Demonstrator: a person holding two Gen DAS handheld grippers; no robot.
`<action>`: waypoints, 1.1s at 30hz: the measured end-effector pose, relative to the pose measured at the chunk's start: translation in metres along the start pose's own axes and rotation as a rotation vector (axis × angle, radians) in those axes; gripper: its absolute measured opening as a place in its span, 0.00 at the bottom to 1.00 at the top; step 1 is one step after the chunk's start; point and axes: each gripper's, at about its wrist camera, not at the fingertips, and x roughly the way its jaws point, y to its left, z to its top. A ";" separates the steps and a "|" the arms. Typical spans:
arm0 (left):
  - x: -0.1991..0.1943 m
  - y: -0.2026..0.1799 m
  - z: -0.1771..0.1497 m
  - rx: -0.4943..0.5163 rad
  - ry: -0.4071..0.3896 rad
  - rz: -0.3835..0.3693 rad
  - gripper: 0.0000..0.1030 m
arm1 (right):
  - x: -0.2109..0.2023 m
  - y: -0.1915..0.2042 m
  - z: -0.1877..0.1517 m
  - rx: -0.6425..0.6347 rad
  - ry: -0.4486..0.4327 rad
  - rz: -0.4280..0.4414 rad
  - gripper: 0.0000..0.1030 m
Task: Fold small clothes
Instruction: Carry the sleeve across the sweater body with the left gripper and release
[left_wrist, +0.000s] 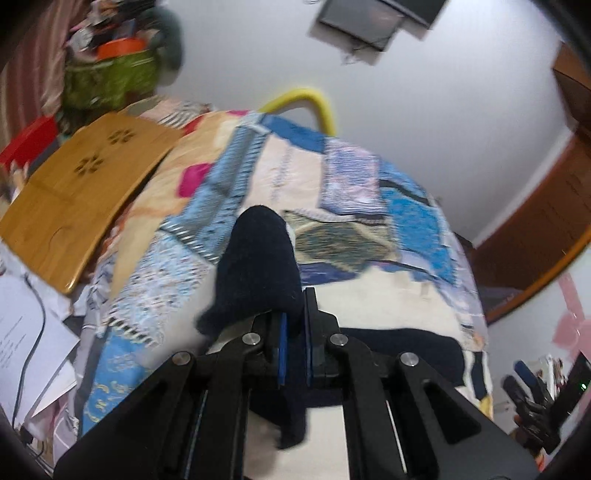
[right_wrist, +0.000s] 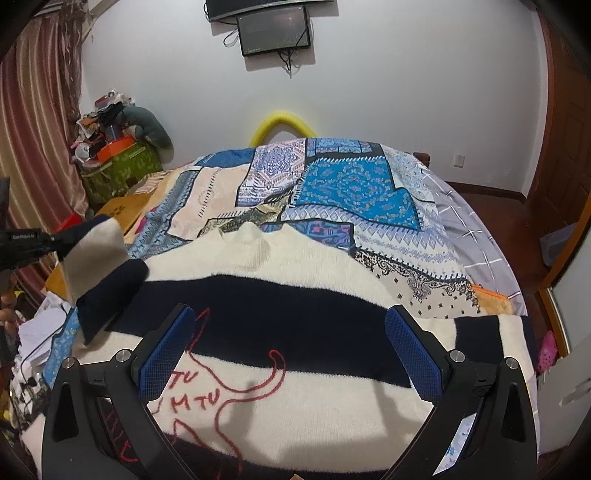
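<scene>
The striped sweater (right_wrist: 295, 317) lies flat across the bed's (right_wrist: 369, 229) near edge. The left gripper (left_wrist: 293, 350), jaws clamped on the navy-cuffed sleeve (right_wrist: 107, 280), lifts it above the bed's left edge; the right gripper (right_wrist: 290, 350) hovers with jaws apart. The sleeve fold seems underway; next, lay it across the body.

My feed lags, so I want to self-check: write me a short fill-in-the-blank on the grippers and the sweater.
1. The left gripper is shut on the cream and navy striped knit sweater's ____.
2. The right gripper has jaws that are ____.
3. The outline stitched on the sweater is ____ in colour.

Missing words: sleeve; open; red
</scene>
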 end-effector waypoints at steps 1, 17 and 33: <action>-0.004 -0.009 0.000 0.017 -0.002 -0.015 0.06 | -0.001 0.000 0.000 -0.003 -0.002 0.000 0.99; 0.018 -0.130 -0.046 0.233 0.111 -0.132 0.06 | -0.010 -0.009 -0.009 0.011 0.010 0.023 0.99; 0.050 -0.145 -0.090 0.317 0.258 -0.068 0.26 | -0.004 0.005 -0.020 0.007 0.076 0.069 0.99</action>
